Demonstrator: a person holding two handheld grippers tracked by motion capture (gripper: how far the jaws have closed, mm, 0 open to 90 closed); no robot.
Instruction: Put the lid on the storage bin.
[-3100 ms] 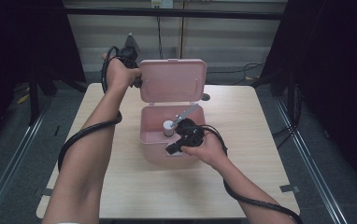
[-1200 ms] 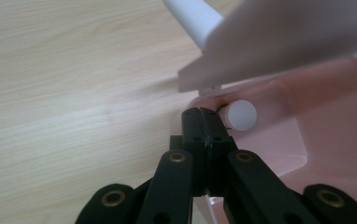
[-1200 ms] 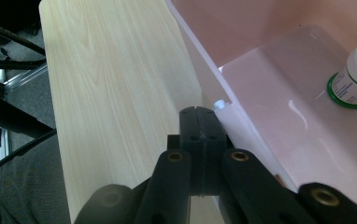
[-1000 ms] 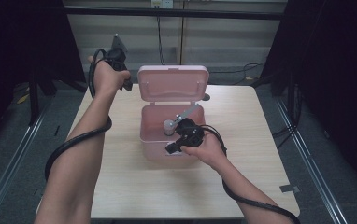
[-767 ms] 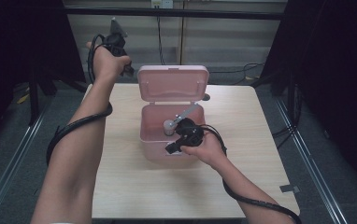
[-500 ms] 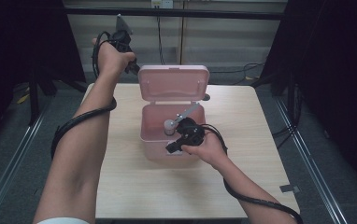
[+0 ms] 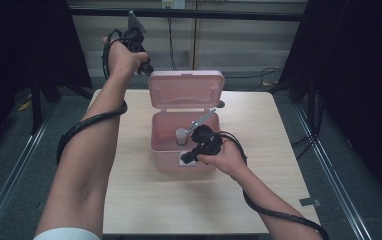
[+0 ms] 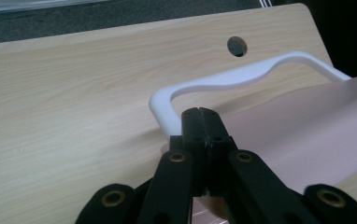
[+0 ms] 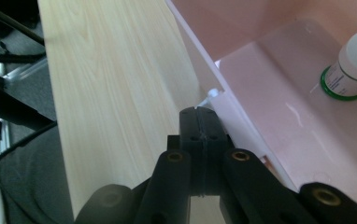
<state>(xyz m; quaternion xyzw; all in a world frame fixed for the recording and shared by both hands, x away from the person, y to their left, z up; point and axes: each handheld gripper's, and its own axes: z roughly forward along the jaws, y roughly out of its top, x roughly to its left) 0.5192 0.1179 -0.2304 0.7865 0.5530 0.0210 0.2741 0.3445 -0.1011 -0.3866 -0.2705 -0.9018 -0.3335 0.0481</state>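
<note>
A pink box (image 7: pixel 165 150) stands open mid-table, its lid (image 7: pixel 186 90) upright at the back. Inside it stands a small bottle (image 7: pixel 181 136) with a white cap; in the right gripper view the bottle (image 9: pixel 356 65) has a green band. My left gripper (image 7: pixel 146 67) is held high behind the lid's left corner, jaws shut and empty. In its own view, my left gripper (image 8: pixel 202 114) points at the lid's white handle (image 8: pixel 232 79) without touching it. My right gripper (image 7: pixel 186 157) is at the box's front rim, shut with nothing held; the same gripper (image 9: pixel 200 114) is beside the box wall (image 9: pixel 242 116).
The wooden table (image 7: pixel 129 200) has a round cable hole (image 8: pixel 237 45) behind the lid. Black cables trail along both forearms. Dark curtains and metal floor rails flank the table on both sides.
My left hand has left the lid's left edge and risen up and back, with its gripper shut. The lid stays upright. The right hand has not moved.
</note>
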